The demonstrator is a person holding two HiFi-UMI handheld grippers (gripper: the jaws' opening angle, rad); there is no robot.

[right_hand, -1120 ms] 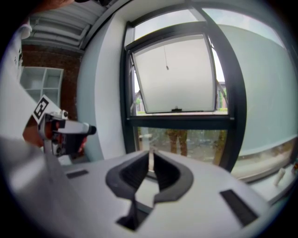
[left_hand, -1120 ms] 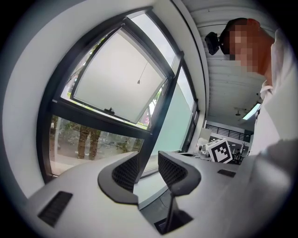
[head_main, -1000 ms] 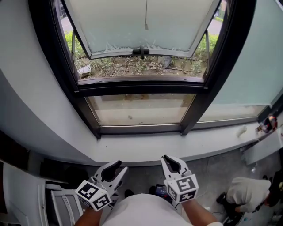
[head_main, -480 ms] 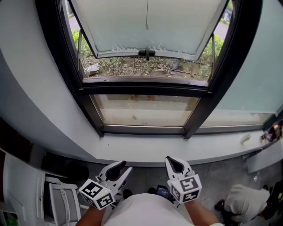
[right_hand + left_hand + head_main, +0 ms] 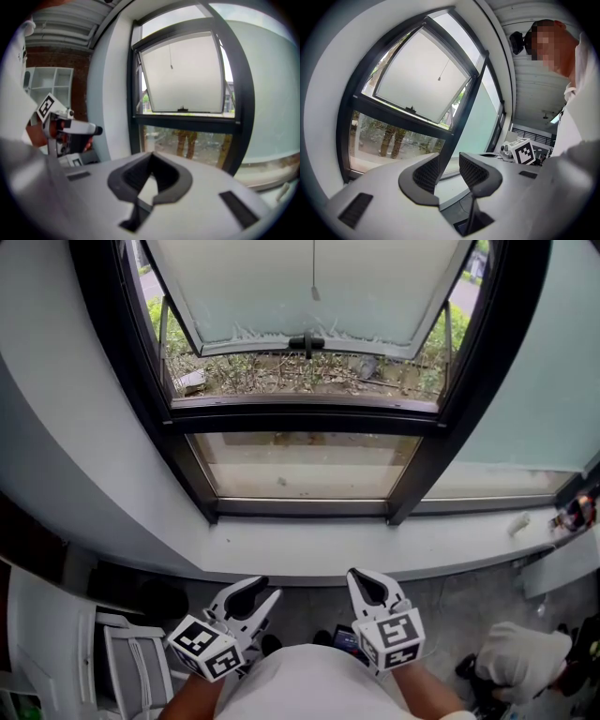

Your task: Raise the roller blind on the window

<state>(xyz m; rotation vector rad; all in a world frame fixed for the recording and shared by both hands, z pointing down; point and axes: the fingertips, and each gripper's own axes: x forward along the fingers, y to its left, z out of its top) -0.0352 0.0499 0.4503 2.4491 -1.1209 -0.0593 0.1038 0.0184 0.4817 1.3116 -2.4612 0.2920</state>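
A thin pull cord (image 5: 315, 292) with a small end piece hangs in front of the pale panel (image 5: 309, 287) of the tilted-out window sash. The cord also shows in the left gripper view (image 5: 439, 78) and the right gripper view (image 5: 171, 67). I cannot tell whether the panel is blind fabric or frosted glass. Both grippers sit low, close to my body and well short of the window. My left gripper (image 5: 257, 591) (image 5: 450, 161) stands open and empty. My right gripper (image 5: 367, 579) (image 5: 151, 157) has just been closing and is shut with nothing between its jaws.
A black window frame (image 5: 412, 474) rises over a grey sill (image 5: 309, 554). Small items lie at the sill's right end (image 5: 572, 512). A white rack (image 5: 131, 662) stands at lower left, and a white-gloved hand (image 5: 520, 662) is at lower right. White shelves (image 5: 49, 84) stand left of the window.
The right gripper's jaws have closed from a narrow gap to shut. Both grippers stay low in front of the sill, and the head view has shifted only slightly.
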